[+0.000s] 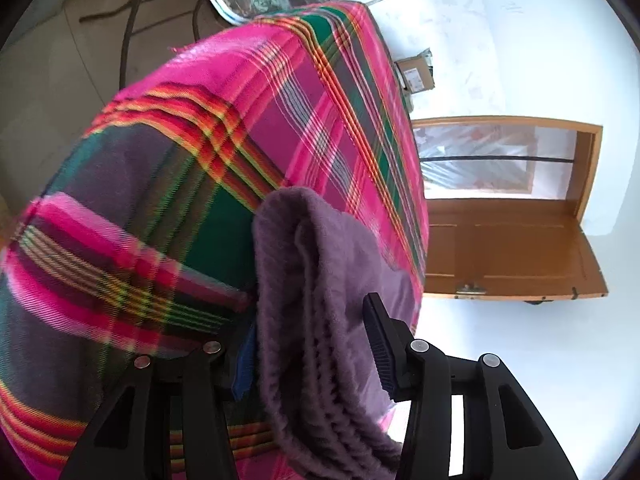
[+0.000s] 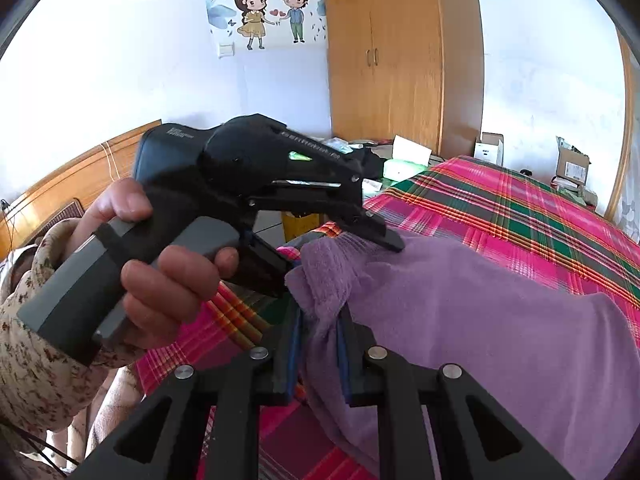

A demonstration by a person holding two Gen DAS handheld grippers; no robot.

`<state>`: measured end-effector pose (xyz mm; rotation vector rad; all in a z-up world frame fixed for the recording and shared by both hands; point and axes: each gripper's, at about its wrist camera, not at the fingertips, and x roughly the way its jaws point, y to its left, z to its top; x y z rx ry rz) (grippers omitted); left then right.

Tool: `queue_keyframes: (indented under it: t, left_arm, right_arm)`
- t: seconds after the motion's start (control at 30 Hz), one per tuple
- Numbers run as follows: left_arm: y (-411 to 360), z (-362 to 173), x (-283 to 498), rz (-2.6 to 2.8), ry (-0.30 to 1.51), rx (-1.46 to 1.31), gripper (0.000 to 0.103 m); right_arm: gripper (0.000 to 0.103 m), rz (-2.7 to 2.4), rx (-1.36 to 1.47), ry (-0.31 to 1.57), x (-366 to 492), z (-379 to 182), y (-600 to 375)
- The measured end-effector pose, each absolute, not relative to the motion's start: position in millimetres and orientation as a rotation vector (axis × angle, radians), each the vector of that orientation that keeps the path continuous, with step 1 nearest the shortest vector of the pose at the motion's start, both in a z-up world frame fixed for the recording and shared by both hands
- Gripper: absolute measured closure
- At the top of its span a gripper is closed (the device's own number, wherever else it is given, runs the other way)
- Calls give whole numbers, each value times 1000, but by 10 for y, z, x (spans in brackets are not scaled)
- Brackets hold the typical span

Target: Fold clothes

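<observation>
Pinching a bunched edge of the purple garment in my right gripper, I am holding my left gripper open around its near fold on the plaid sheet.

- Plaid bedcover: far half bare, passable.
- Purple garment heaped over near part.
- Left gripper and hand block the near-left side.
</observation>
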<state>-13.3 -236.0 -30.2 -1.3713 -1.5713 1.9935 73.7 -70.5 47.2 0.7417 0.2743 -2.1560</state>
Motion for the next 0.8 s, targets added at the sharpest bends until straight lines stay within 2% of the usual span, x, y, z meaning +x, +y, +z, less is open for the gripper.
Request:
queue_keyframes:
  t: [0.17,0.23,0.3,0.63,0.8]
  left_arm:
    - [-2407,-321,-210,1980,-1601,-1357,57]
    - [-2433,-304,-229,2013,-1586,-1352,73]
    - [-2446,-307,-234,2026,-1565,-1362,80]
    - [-2499,-406,-221,1984,-1536,-1398,81]
    - [-2508,-336,-251,2033,-1512,-1372,86]
  right_arm:
    - [87,-2145,755,262,714,446,-708]
    - [87,-2141,762,258,701,433,-715]
    - [87,-2139,768,259,688,419,-721]
    - [87,-2124,806,257,629,373,-769]
    - [87,-2124,810,271,626,366,-816]
